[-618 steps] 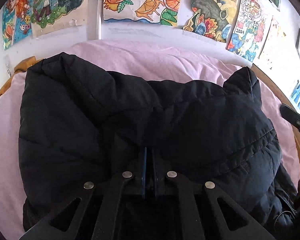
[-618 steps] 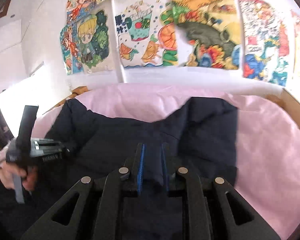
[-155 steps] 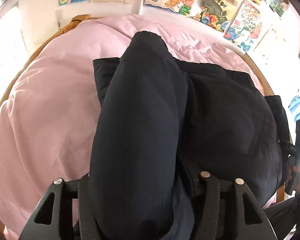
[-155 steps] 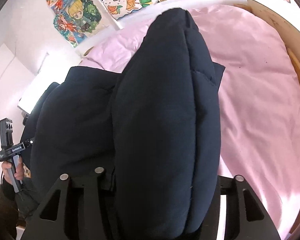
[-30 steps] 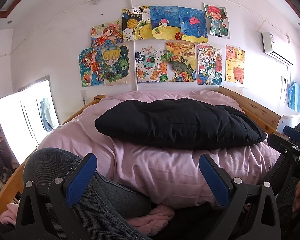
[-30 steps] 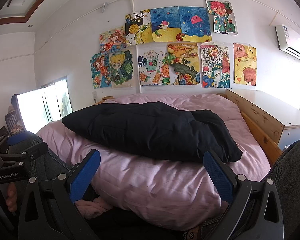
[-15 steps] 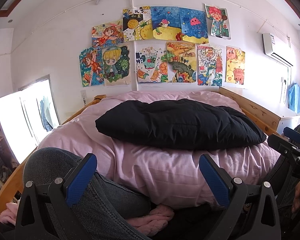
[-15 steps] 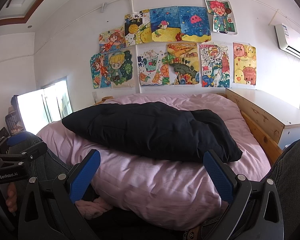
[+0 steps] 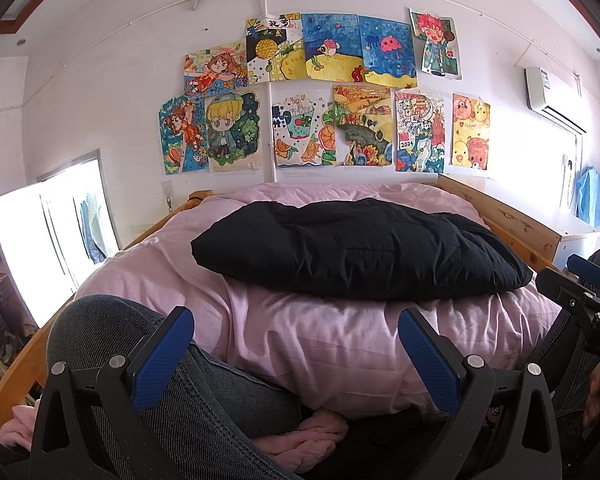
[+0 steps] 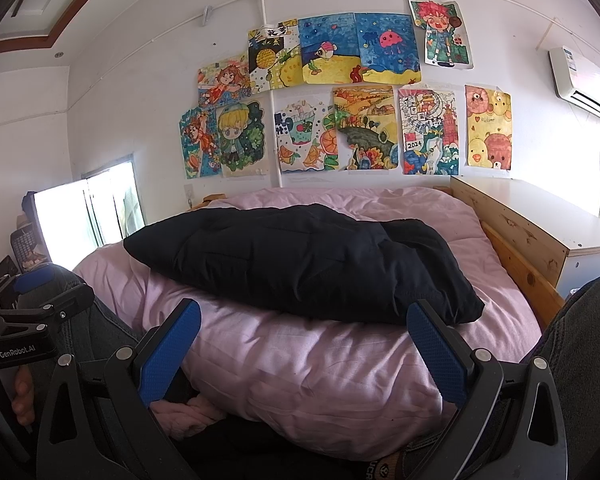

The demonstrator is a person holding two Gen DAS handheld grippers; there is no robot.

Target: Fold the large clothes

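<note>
Nothing has shifted in the last second: your left gripper point(image 9: 294, 354) and right gripper point(image 10: 304, 350) stay spread wide and empty, low by your knees. The black puffer jacket point(image 9: 356, 252) lies well beyond both sets of jaws, on top of the pink duvet point(image 9: 340, 340). It is folded into a thick, long bundle, faintly quilted, ends tapering.

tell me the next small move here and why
Probably none on the garment: hold both grippers back, or set them down. The black puffer jacket lies as one compact folded bundle on the pink duvet. The left gripper and right gripper are both open, empty and well short of it.
</note>
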